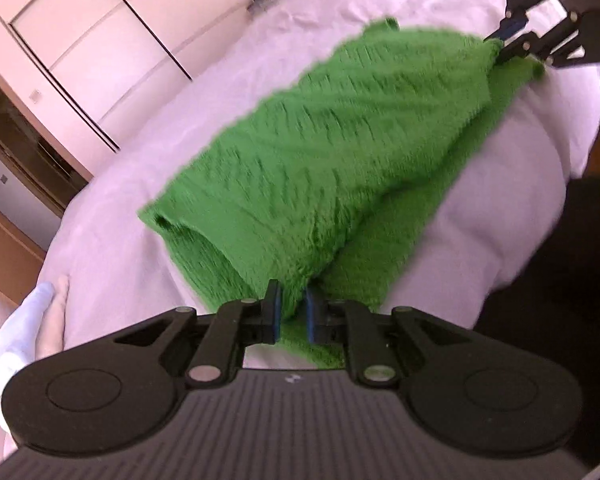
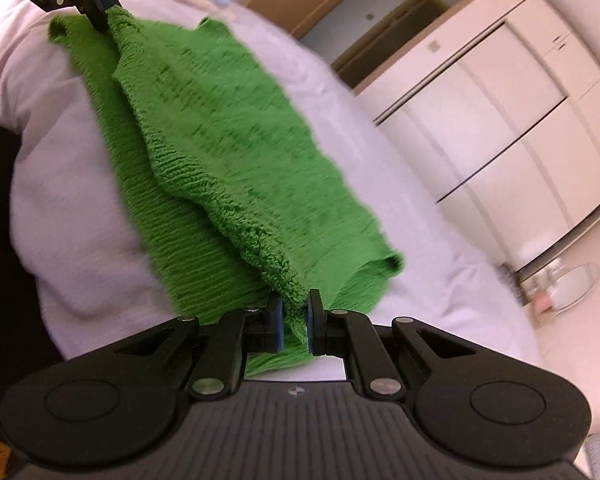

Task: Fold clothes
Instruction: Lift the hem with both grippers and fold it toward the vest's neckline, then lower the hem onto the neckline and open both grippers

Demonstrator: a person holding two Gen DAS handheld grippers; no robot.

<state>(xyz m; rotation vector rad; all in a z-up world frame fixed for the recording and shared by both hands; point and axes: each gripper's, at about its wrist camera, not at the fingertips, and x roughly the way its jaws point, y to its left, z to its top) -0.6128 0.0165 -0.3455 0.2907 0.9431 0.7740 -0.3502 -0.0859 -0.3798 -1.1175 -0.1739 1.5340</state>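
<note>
Both the left gripper [image 1: 292,312] and right gripper [image 2: 295,320] pinch the green sweater's [image 1: 320,152] raised edge over the bed [image 1: 100,240], mid-fold; next, probably carry it across evenly.

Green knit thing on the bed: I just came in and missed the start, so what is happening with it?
A person is folding a green knit garment on a white bed, holding a two-finger tool in each hand. The left claw pinches one end of a raised fold, and the right claw pinches the other end. The top layer is lifted and stretched between them, while a lower layer lies on the bedding. The frames are motion-blurred, so the fold appears to be mid-swing.
</note>
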